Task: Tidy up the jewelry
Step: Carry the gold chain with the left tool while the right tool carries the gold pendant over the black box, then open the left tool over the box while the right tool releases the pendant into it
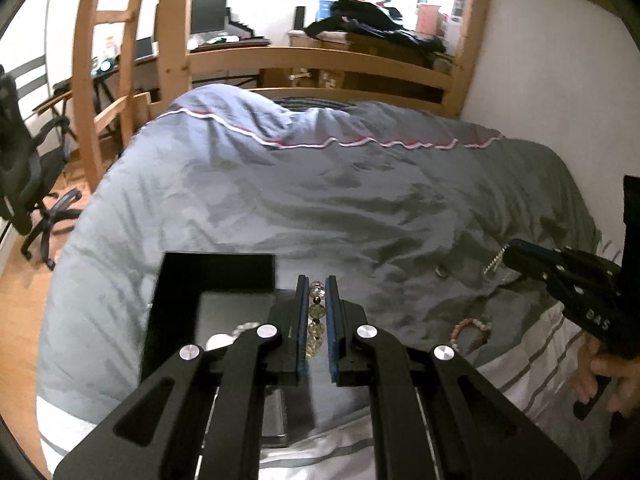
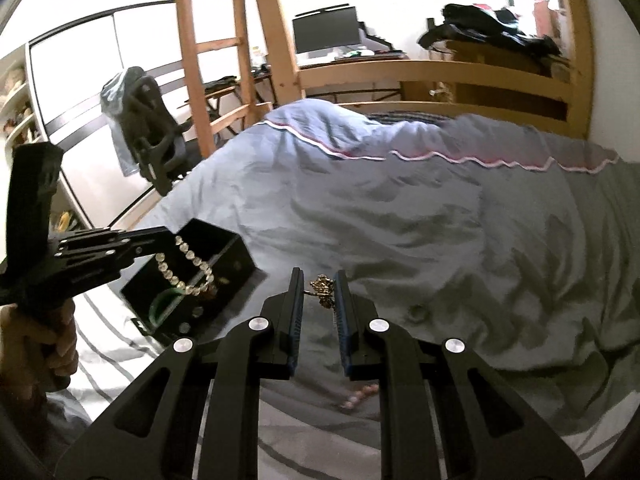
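My left gripper (image 1: 317, 280) is shut on a clear and amber bead bracelet (image 1: 315, 320), held over the open black jewelry box (image 1: 176, 280) on the bed. In the right wrist view the bracelet (image 2: 188, 268) hangs from the left gripper (image 2: 170, 234) over the box (image 2: 232, 256), which holds a green bangle (image 2: 160, 300). My right gripper (image 2: 319, 276) is shut on a small gold chain piece (image 2: 322, 286); in the left wrist view it (image 1: 506, 250) holds a pale chain (image 1: 494, 261). A pink bead bracelet (image 1: 468, 326) lies on the bedding, also in the right wrist view (image 2: 358, 396).
A rumpled grey duvet (image 1: 320, 184) covers the bed. A wooden bed frame and ladder (image 1: 168, 40) stand behind. An office chair (image 1: 24, 168) stands at the left. A white wall (image 1: 560, 80) runs along the right. A small ring-like item (image 2: 416, 312) lies on the duvet.
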